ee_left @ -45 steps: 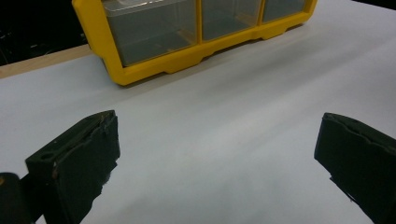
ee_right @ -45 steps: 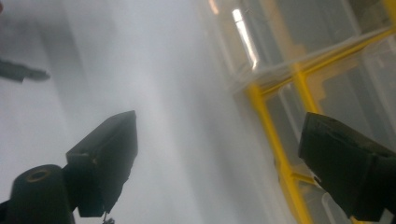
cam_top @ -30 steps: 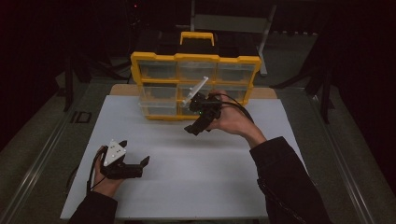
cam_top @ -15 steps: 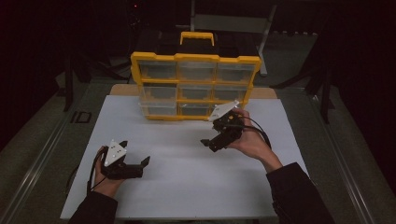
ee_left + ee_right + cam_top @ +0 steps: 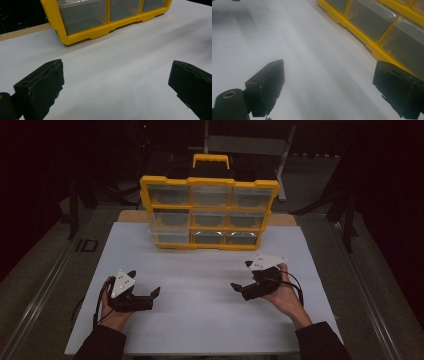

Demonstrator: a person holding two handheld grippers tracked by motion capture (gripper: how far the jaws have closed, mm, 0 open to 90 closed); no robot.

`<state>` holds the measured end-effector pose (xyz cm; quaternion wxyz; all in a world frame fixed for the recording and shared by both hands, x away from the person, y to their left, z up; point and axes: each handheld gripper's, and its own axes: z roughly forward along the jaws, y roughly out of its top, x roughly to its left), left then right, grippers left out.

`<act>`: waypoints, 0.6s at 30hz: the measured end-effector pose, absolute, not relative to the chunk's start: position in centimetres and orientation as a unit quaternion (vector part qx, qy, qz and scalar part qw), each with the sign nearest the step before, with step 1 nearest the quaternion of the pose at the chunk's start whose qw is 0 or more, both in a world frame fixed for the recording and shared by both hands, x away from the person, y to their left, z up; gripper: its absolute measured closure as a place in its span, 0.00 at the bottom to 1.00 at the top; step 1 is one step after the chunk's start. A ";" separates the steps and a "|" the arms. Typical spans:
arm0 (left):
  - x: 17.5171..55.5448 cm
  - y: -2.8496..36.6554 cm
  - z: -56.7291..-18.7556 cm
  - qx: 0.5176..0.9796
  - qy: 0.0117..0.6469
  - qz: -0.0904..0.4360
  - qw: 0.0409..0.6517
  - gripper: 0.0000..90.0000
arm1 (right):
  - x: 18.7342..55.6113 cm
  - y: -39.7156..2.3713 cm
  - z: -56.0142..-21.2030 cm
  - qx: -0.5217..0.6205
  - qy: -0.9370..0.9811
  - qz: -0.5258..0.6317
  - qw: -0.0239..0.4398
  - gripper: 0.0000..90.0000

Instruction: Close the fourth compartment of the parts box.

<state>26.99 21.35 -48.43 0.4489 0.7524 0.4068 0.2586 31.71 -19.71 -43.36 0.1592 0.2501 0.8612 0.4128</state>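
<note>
— Surface, room?
— I'm logging a white table (image 5: 200, 320) in a dark room; yellow drawer organizer (image 5: 209, 212) standing upright at its far edge.
— Grippers?
— I'm seeing the left gripper (image 5: 150, 296) and right gripper (image 5: 239, 287) both gaping wide, gripping nothing, near side, well apart from the organizer.
— Gripper views?
— They're showing its clear drawers (image 5: 82, 13) close up.

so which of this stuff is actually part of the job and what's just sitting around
Part of the job:
- yellow drawer organizer, standing upright at the far end of the white table
- left gripper, open, empty
- right gripper, open, empty

Just there:
- grey chair behind the table
- dark stands off to the sides
</note>
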 end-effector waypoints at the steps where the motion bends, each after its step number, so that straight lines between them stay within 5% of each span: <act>1: 27.0 21.4 -48.4 0.753 0.407 0.259 0.449 0.01 | 31.5 -20.0 -43.7 0.254 0.859 0.415 0.159 0.12; 18: 27.0 21.4 -48.2 0.748 0.412 0.258 0.451 0.01 | 28.5 -24.8 -47.5 0.296 0.821 0.458 0.170 0.12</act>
